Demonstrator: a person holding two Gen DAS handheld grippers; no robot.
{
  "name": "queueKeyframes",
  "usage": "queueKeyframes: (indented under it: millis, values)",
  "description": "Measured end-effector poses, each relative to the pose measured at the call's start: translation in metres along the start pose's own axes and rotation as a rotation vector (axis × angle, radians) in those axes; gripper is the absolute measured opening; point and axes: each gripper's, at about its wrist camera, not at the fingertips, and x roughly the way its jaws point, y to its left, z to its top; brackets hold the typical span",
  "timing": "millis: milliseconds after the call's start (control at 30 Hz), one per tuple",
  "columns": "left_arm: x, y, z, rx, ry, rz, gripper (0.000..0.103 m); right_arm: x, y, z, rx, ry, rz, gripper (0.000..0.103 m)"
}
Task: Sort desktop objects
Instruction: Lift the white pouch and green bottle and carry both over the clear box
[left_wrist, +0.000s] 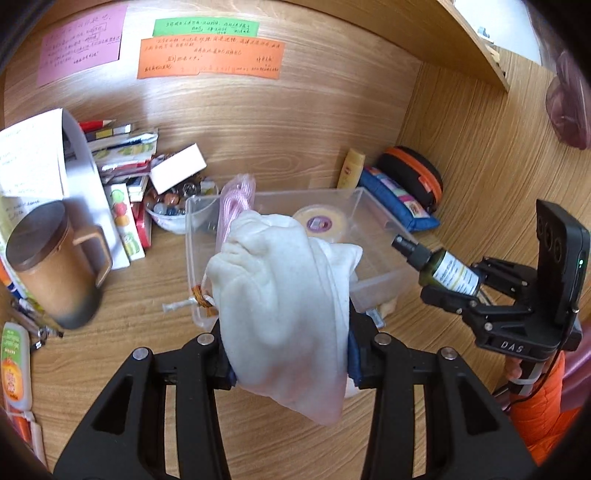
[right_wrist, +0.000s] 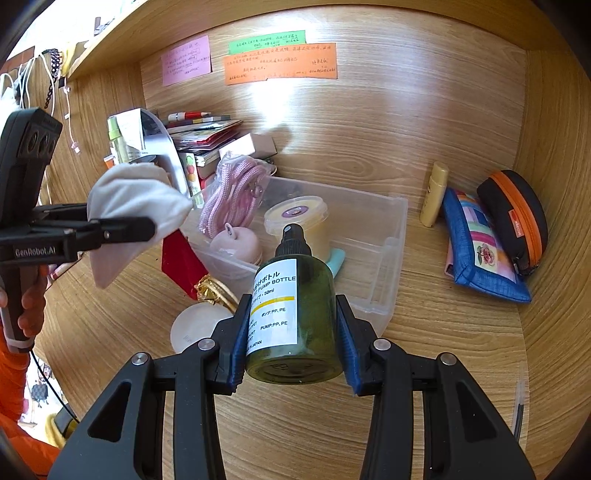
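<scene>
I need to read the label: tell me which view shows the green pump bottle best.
The right wrist view: the green pump bottle fills the centre between the right gripper jaws, label facing the camera and readable. The left wrist view shows it small, at the right edge, label angled away.

Pouch (left_wrist: 280, 317): white cloth, matt. Pump bottle (right_wrist: 295, 314): green translucent plastic, glossy paper label. Bin (right_wrist: 384, 236): clear plastic. Desk (right_wrist: 443, 332): wood-grain.

Ahead of the right gripper (right_wrist: 293, 354), the bin's (right_wrist: 391, 236) right half lies open; a yellow tub (right_wrist: 295, 218), pink cord (right_wrist: 232, 192) and pink pod (right_wrist: 236, 242) crowd its left. Right of the bin, bare desk (right_wrist: 443, 332) runs to the pouches (right_wrist: 476, 243). The left gripper's (left_wrist: 288, 354) cloth (left_wrist: 280, 295) hangs over the bin's near-left corner; a mug (left_wrist: 55, 266) stands to its left.
</scene>
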Motion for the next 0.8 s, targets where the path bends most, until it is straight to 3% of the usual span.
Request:
queueKeyframes:
  millis: [267,800]
  values:
    - [0.012,0.011,0.015,-0.04,0.012,-0.05,0.043,0.008,-0.007,0.009,0.012,-0.001,-0.01,0.038]
    - [0.055,0.017,0.043,0.0,0.048,-0.039,0.043,0.036,-0.021,0.028,0.027,0.03,-0.017,0.038]
